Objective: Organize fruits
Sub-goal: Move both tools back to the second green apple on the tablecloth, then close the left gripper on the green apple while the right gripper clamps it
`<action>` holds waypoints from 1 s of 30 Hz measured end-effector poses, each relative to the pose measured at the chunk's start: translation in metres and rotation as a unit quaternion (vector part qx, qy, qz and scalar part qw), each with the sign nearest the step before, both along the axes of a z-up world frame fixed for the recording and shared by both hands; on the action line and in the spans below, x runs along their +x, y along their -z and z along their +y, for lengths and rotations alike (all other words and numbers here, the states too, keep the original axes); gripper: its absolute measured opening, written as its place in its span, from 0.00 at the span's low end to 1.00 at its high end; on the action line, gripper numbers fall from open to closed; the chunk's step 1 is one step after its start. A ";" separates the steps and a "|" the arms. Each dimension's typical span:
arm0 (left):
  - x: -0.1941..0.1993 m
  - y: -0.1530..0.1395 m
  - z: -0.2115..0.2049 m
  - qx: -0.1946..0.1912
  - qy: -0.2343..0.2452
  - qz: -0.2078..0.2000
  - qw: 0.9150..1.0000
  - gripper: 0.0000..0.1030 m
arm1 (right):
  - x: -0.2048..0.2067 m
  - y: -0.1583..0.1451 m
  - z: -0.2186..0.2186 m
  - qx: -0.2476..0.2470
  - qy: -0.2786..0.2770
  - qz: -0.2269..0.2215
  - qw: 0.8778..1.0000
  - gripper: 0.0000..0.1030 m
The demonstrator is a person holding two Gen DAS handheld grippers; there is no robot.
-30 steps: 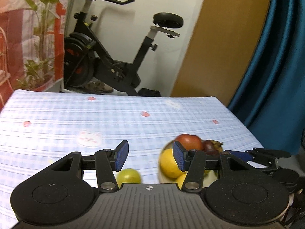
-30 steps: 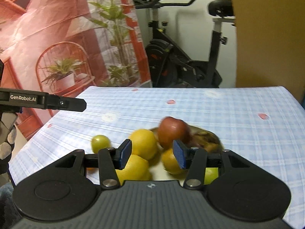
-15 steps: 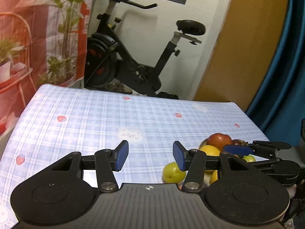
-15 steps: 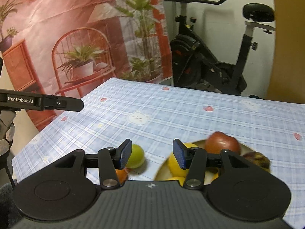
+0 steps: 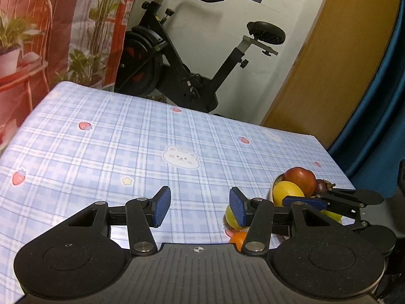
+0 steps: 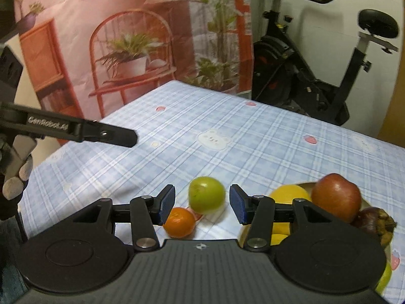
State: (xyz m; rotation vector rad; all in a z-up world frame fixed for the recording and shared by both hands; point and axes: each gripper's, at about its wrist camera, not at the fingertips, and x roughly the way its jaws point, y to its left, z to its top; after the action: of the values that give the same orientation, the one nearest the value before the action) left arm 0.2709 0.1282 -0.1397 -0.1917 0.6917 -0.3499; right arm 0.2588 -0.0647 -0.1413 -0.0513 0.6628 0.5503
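A green fruit (image 6: 207,198) and a small orange (image 6: 179,222) lie loose on the blue checked tablecloth (image 6: 253,139). My right gripper (image 6: 202,204) is open and empty, its jaws standing either side of the green fruit, just short of it. A bowl (image 6: 364,204) at the right holds a red apple (image 6: 336,197), yellow fruits (image 6: 287,194) and a dark mangosteen (image 6: 374,221). My left gripper (image 5: 200,209) is open and empty over bare cloth, with the green fruit (image 5: 231,217), the orange (image 5: 238,239) and the bowl's red apple (image 5: 300,178) to its right.
An exercise bike (image 5: 192,58) stands beyond the table's far edge. A printed backdrop (image 6: 126,38) hangs at the left, a wooden door (image 5: 329,63) and a blue curtain (image 5: 379,101) at the right. The left gripper's finger (image 6: 76,129) crosses the right wrist view.
Both views have swung left across the table. The bowl has shifted to the right of both frames, and the green fruit now sits between my right jaws.
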 end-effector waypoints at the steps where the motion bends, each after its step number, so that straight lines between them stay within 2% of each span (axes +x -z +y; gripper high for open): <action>1: 0.001 0.001 -0.001 -0.002 0.001 0.001 1.000 0.52 | 0.000 0.001 0.003 -0.006 -0.004 -0.002 1.000 0.49; 6: 0.009 0.008 -0.007 -0.015 0.010 0.009 1.000 0.52 | 0.011 0.012 0.014 -0.025 -0.007 0.007 1.000 0.49; 13: 0.027 0.023 -0.022 -0.041 0.030 0.033 0.998 0.52 | 0.033 0.028 0.017 -0.016 0.017 0.036 0.999 0.49; 23: 0.042 0.047 -0.049 -0.036 0.084 0.070 0.993 0.53 | 0.040 0.035 0.015 0.005 0.026 0.053 0.998 0.49; 30: 0.048 0.054 -0.051 -0.041 0.085 0.085 0.992 0.53 | 0.039 0.039 0.016 0.009 0.021 0.050 0.998 0.48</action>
State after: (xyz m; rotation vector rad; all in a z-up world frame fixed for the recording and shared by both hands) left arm 0.3190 0.0775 -0.1941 -0.2436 0.8642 -0.5294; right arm 0.2980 -0.0483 -0.1798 0.0073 0.7546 0.5210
